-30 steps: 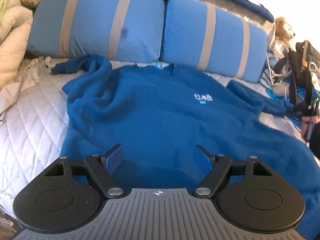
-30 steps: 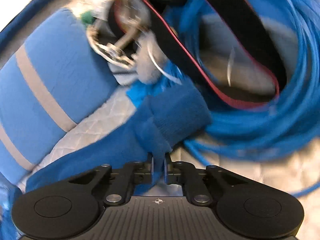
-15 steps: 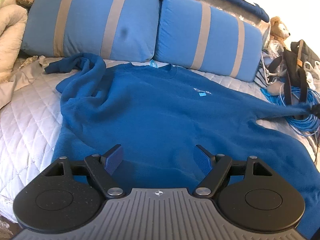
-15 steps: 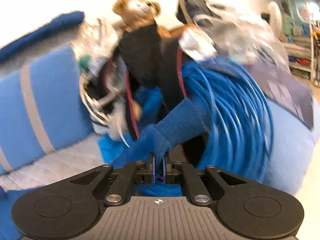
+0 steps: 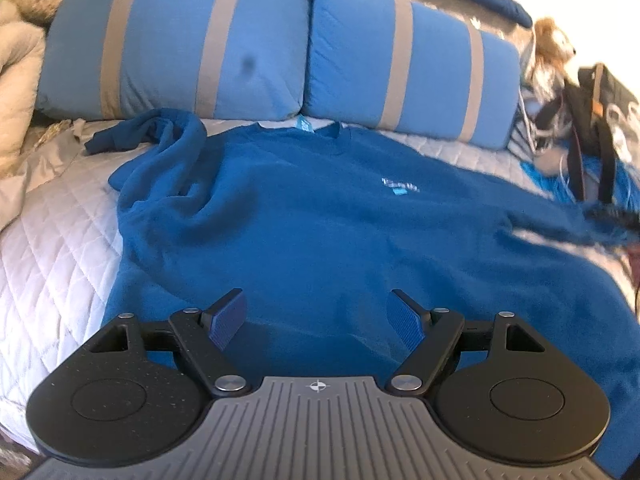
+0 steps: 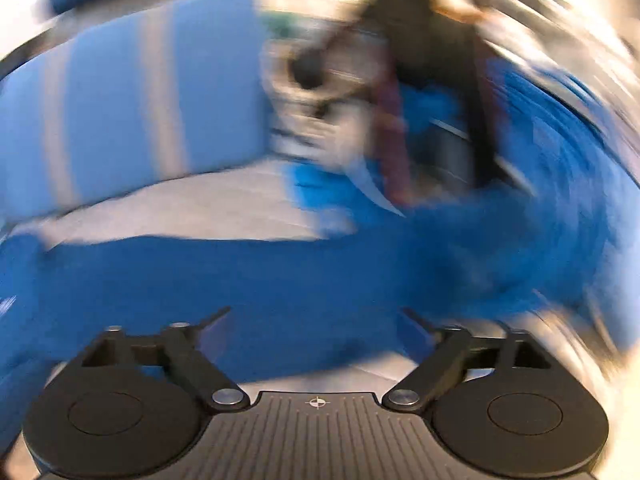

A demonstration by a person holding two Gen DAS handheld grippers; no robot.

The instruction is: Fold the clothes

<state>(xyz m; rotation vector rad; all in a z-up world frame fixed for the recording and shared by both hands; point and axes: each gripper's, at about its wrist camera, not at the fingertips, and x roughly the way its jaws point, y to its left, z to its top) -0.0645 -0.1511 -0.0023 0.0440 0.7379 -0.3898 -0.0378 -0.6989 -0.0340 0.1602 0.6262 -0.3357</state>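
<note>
Two grippers were ours, and neither gripped anything. Our left gripper (image 5: 316, 316) hung spread over the lower middle of the royal-blue fleece sweatshirt (image 5: 320, 240), nothing between its blue pads (image 5: 226, 318). Our right gripper (image 6: 316, 332) had just been opening; its jaws stood wide and released, blue cloth lying under them, not clamped, though that view was badly smeared.

The sweatshirt lay front-up on the white quilted bedcover (image 5: 52, 248), collar at twelve o'clock against two light-blue pillows with tan stripes (image 5: 280, 48). One sleeve (image 5: 160, 140) sat bunched at ten o'clock; the other sleeve (image 5: 560, 220) ran out toward three o'clock, ending by a coil of blue cable (image 5: 624, 184) and dark bag straps (image 5: 592, 148).

We judged it soft, thick and limp: light enough to lift, sure to sag and drag. We reckoned the ribbed cuff or the shoulder seam the best hold, pinching one layer clear of the cable.
</note>
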